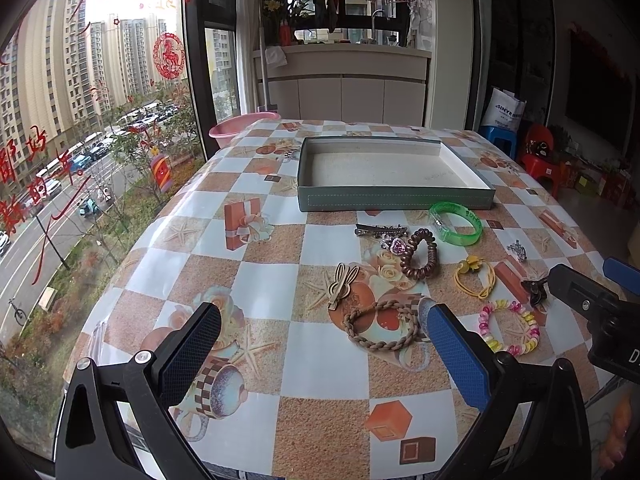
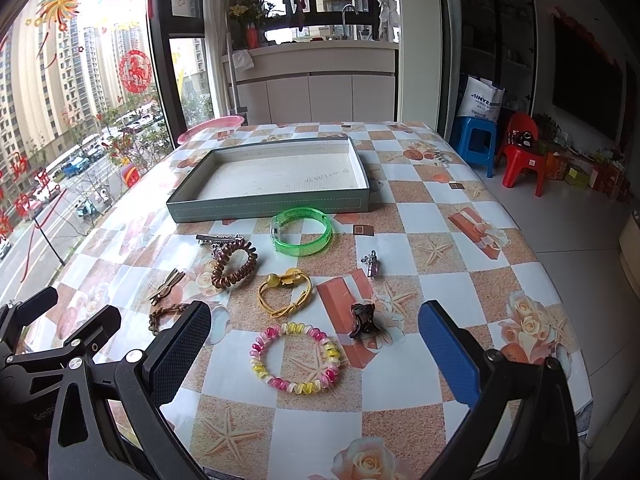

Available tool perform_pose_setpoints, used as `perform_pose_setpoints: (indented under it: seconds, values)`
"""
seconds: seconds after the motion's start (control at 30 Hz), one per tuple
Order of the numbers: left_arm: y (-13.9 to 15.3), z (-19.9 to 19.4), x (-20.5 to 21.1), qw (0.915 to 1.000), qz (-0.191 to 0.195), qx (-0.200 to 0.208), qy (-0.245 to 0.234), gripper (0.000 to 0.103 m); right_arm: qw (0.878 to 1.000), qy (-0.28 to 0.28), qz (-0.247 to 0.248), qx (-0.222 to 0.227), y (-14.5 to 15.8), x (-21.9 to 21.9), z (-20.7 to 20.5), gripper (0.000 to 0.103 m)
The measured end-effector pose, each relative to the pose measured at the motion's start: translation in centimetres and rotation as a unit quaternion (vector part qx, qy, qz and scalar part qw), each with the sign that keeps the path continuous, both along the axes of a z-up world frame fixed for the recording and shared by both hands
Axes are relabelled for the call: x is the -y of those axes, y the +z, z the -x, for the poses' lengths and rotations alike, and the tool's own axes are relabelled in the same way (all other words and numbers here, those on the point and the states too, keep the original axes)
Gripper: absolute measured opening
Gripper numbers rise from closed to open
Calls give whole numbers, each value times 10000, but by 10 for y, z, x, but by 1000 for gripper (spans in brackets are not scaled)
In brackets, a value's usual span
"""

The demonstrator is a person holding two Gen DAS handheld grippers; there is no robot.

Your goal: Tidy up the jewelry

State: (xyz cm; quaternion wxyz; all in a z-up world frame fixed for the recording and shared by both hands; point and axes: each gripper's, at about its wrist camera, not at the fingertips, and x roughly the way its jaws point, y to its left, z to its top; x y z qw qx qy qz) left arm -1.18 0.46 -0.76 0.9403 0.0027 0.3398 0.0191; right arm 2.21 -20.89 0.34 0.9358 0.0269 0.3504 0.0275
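Table with checkered tablecloth (image 2: pixel 440 216), orange and white squares, printed shells and roses. Shallow grey rectangular tray (image 2: pixel 272 204) with white lining sits at the far side, nothing inside it.

Jewelry lies loose on the cloth between tray and grippers:
- translucent green plastic bangle (image 2: pixel 301 231), just in front of the tray's near wall
- silver metal hair clip (image 2: pixel 219 238), left of the bangle, touching the brown coiled hair tie (image 2: pixel 233 267)
- small silver charm (image 2: pixel 371 264), off to the right, apart from the rest
- yellow elastic hair band with yellow bead (image 2: pixel 285 291), centre
- tan rabbit-shaped hair clip (image 1: pixel 341 285), left of the coil
- brown braided hair ring (image 1: pixel 382 330)
- small dark brown claw clip (image 2: pixel 363 321)
- pink, yellow and white spiral bracelet (image 2: pixel 297 358), nearest the edge

Right gripper (image 2: pixel 314 354): jaws spread wide, holding nothing. The spiral bracelet lies between its two fingers on the cloth, touching neither; the dark claw clip sits just beyond, toward the blue finger.

Left gripper (image 1: pixel 322 354): jaws also wide apart, nothing in them. The braided ring lies just ahead, near the blue right fingertip (image 1: pixel 440 320); whether they touch, cannot tell. In the left view the right gripper's black body enters at the right edge, near the claw clip (image 1: pixel 534 290).

Pink plastic basin (image 1: pixel 240 124) stands beyond the table's far left corner.
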Motion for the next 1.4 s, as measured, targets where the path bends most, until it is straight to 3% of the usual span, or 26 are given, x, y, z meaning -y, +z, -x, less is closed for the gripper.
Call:
perform_pose_setpoints:
  seconds: [0.6,0.87,1.07,1.33,1.4]
  values:
    - [-2,-2,0,10000,-10,-56,11,103,10000,26,-11,-39,-3,0,-1,103]
    - [-15,-11,-13,9993,52,-366,-19,103,9978,-220,-290,-547,-24,32,-7,103]
    - [-24,-36,-33,9972,181,-696,-197,103,9952,-433,136,-867,-37,56,-7,103]
    - [-34,-82,-33,9933,267,-1002,-506,103,9932,-336,-175,-1101,-45,64,-30,103]
    - [-38,-90,-26,9922,179,-1061,-624,96,9928,-248,-213,-1149,-47,60,-38,96]
